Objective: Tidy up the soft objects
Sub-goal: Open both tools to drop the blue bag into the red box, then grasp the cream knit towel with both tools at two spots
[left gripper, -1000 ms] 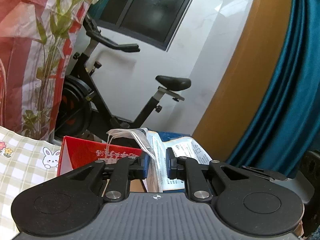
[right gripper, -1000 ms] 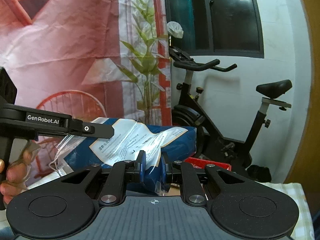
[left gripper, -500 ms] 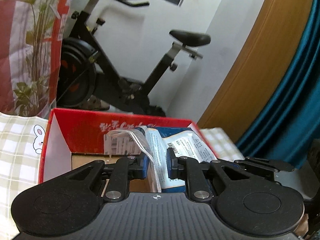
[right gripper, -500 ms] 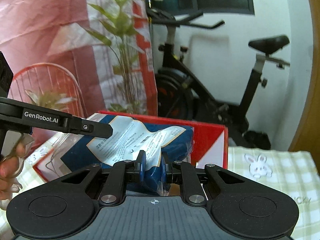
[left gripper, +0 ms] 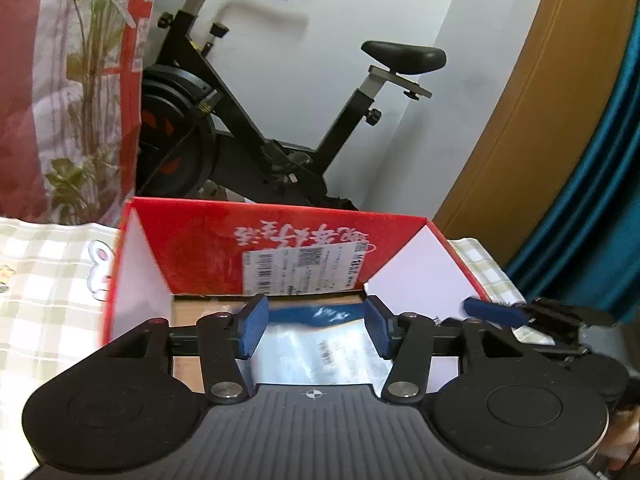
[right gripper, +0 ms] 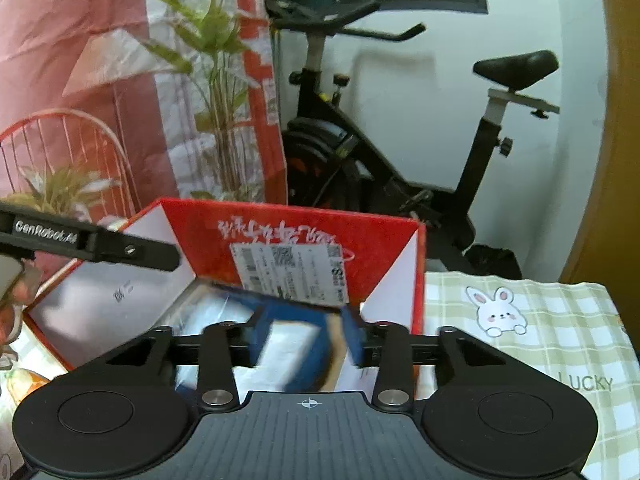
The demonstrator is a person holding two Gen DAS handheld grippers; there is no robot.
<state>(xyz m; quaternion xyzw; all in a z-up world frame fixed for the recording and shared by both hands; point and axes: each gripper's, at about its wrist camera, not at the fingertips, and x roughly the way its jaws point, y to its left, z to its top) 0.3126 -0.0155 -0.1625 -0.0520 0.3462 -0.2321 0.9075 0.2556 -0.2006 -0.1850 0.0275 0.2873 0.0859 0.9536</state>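
Opening both grippers over the red box (left gripper: pixel 280 248).
We see the left gripper (left gripper: pixel 312 330) and right gripper (right gripper: pixel 306 342) spreading, pads clear of the blue packet (left gripper: pixel 316 344) lying inside the box.

Red box (left gripper: pixel 280 240), blue-and-white packet (left gripper: pixel 316 344), green-checked cloth (right gripper: pixel 560 320).

Black left gripper (left gripper: pixel 314 332), blue pads, silver screws, white GenRobot.AI lettering
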